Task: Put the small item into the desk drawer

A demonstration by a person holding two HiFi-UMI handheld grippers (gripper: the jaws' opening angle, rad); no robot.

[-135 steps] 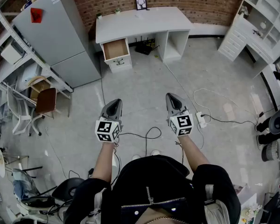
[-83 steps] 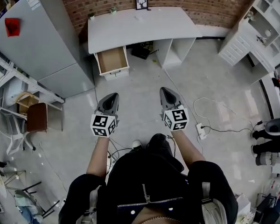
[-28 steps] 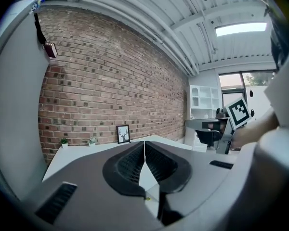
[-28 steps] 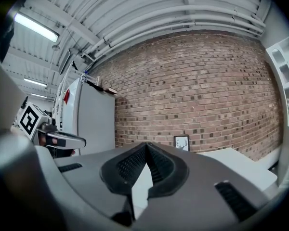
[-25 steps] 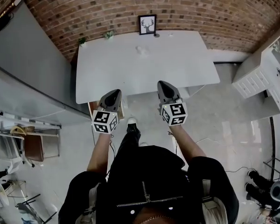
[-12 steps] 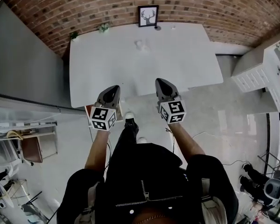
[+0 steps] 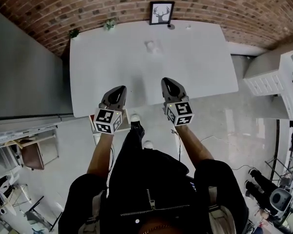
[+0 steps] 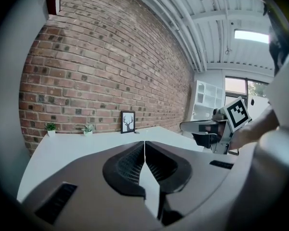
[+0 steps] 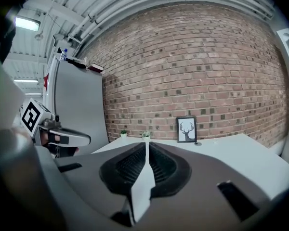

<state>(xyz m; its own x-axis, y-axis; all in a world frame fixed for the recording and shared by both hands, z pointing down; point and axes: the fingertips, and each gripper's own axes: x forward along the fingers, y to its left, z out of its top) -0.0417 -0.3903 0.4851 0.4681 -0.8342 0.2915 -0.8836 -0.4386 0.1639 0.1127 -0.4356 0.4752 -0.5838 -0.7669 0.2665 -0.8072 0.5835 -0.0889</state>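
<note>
Both tongs are pressed together with nothing in them. The left gripper (image 7: 120,88) and the right gripper (image 7: 166,81) are held side by side, with their tips over the front edge of the white desk (image 7: 195,67).

The small item (image 7: 151,46) lies on the desk top at 12 o'clock from the tongs, well apart from them. Past it, at the back edge, a deer picture (image 7: 161,12) leans on the brick wall (image 7: 234,9). Two little plants (image 7: 109,24) stand at 11 o'clock. A big gray fridge (image 7: 24,67) is at 9 o'clock and a white cabinet (image 7: 266,74) at 3 o'clock. A chair (image 7: 33,156) stands at 8 o'clock.

The drawer (image 7: 124,124) is mostly hidden. The desk top and the left gripper's cube cover it, so only a small bit peeks out. The person's shoe (image 7: 135,119) is just beside it.

The left gripper view shows its shut tips (image 8: 144,148) aimed across the desk. The right gripper view shows the same (image 9: 146,150).

A few seconds ago the person stood far back on the floor, and the open drawer was easy to see. Now the person is right at the desk. The tongs have stayed shut all the way.
</note>
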